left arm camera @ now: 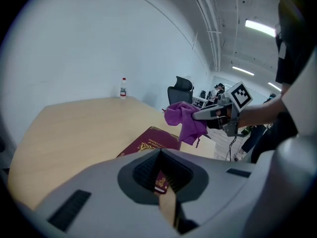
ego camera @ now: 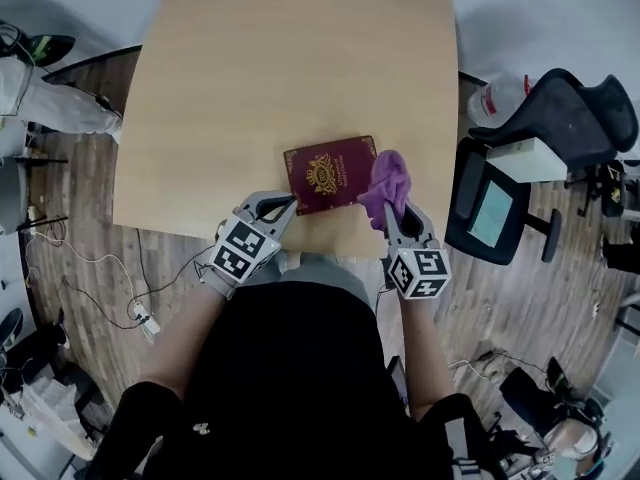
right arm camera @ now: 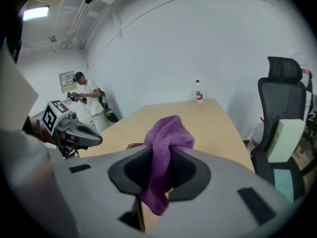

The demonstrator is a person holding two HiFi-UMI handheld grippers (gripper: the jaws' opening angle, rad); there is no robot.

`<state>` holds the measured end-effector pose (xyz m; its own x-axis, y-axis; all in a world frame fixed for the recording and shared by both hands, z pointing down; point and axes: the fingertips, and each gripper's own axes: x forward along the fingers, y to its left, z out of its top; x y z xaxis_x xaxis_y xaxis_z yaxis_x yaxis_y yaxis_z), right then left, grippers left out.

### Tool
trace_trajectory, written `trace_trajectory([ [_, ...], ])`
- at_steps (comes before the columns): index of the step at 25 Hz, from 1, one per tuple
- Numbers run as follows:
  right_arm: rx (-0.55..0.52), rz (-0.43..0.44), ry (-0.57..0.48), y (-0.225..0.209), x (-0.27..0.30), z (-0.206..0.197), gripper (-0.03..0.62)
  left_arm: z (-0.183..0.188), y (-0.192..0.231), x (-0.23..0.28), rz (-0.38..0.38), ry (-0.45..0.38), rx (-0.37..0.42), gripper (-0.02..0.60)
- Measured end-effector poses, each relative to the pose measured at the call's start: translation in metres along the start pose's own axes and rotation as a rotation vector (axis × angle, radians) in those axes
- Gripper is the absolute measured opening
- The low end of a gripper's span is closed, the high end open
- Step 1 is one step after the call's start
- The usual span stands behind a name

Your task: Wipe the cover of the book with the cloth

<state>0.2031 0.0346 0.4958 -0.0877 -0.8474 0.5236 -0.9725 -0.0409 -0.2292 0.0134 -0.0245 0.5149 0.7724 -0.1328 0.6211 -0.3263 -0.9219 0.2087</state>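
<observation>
R gripper point(ego camera: 393, 211) pinching bunched purple cloth point(ego camera: 386, 180) at right edge of maroon book point(ego camera: 328, 173), lying near table point(ego camera: 250, 68) edge. L gripper point(ego camera: 284, 204) nipping book's corner. I'm worrying hard swipe is dragging book loose, off edge.

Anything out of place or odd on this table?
Nothing serious. The book lies flat but slightly askew to the table edge, one corner in the left tongs; the right tongs grip the bunched cloth.
</observation>
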Motion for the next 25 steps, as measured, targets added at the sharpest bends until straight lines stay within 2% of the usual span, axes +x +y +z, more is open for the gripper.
trace_trajectory([
  [4,-0.024,0.052,0.056,-0.014,0.022,-0.016,0.089,-0.007,0.002,0.02,0.038,0.012,-0.039,0.02],
  [13,-0.061,0.135,0.134,-0.02,0.059,-0.043,0.087,-0.042,-0.004,0.059,0.081,0.102,-0.049,0.02],
  [21,-0.089,0.13,0.195,-0.02,0.077,-0.069,0.089,-0.067,0.005,0.073,0.116,0.156,-0.063,0.02],
  [25,-0.099,0.119,0.187,-0.021,0.084,-0.073,0.088,-0.071,0.007,0.074,0.111,0.15,-0.08,0.02],
])
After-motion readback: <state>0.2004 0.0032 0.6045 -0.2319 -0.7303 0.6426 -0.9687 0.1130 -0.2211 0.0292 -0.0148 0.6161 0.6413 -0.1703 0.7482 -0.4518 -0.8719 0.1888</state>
